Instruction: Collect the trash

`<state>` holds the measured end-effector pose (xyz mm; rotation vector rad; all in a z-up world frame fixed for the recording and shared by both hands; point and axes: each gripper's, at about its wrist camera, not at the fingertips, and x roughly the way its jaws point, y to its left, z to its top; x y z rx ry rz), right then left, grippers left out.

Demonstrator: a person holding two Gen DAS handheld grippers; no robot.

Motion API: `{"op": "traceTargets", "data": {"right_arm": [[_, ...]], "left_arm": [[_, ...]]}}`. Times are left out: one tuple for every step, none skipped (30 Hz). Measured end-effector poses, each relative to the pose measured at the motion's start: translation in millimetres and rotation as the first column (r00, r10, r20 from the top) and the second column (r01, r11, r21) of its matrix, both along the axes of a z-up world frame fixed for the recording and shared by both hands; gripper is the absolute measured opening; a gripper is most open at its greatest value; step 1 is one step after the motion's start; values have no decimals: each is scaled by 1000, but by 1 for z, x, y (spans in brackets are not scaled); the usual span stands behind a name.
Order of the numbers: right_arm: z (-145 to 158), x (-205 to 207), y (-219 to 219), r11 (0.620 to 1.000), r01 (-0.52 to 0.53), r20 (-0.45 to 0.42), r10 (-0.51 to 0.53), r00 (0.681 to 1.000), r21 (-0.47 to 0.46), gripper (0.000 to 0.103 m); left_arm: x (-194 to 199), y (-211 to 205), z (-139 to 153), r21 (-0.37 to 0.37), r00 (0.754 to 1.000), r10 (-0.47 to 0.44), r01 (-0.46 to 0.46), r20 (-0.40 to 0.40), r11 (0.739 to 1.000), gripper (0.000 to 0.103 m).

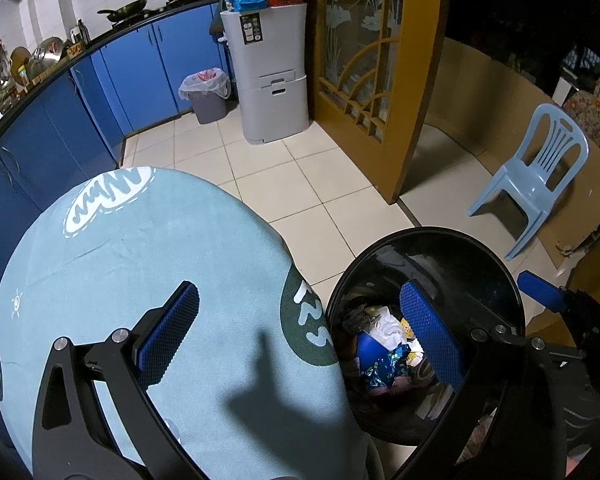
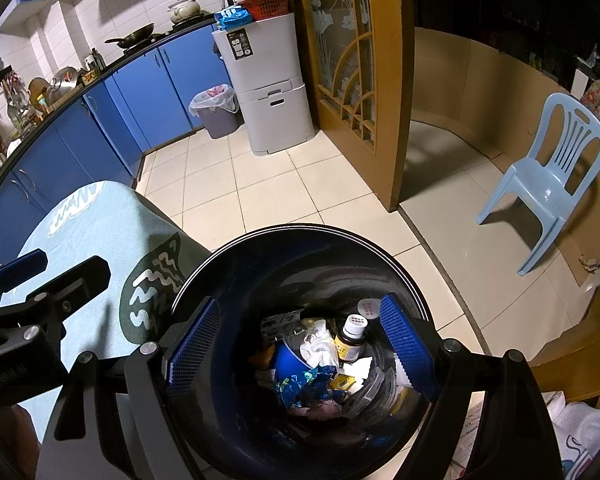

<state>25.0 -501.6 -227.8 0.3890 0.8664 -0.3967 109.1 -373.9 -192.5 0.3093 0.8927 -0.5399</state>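
A black round bin [image 2: 300,229] stands on the tiled floor beside a table draped in a light blue cloth [image 1: 140,260]. Inside the bin lie a brown bottle with a white cap [image 2: 350,340], crumpled white tissue [image 2: 320,344], a shiny blue wrapper [image 2: 304,388] and other scraps. My right gripper [image 2: 302,346] hangs open over the bin's mouth, nothing between its blue pads. My left gripper [image 1: 300,336] is open too, straddling the table edge and the bin [image 1: 440,234], and holds nothing. In the left wrist view the trash [image 1: 384,356] shows beside the right-hand pad.
A grey bin with a white liner [image 2: 216,108] and a grey drawer unit [image 2: 272,92] stand by the blue kitchen cabinets [image 2: 140,92]. A wooden glass-panelled door [image 2: 364,80] is in the middle. A light blue plastic chair [image 2: 552,184] stands at the right.
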Motion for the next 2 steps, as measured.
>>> {"op": "traceTargets", "data": {"right_arm": [[0, -1, 0, 1000, 0, 1, 0, 1000, 0, 80], [0, -1, 0, 1000, 0, 1, 0, 1000, 0, 80]], "left_arm": [[0, 0, 0, -1, 1000, -1, 1, 0, 1000, 99], [0, 0, 0, 0, 1000, -1, 1, 0, 1000, 99]]}}
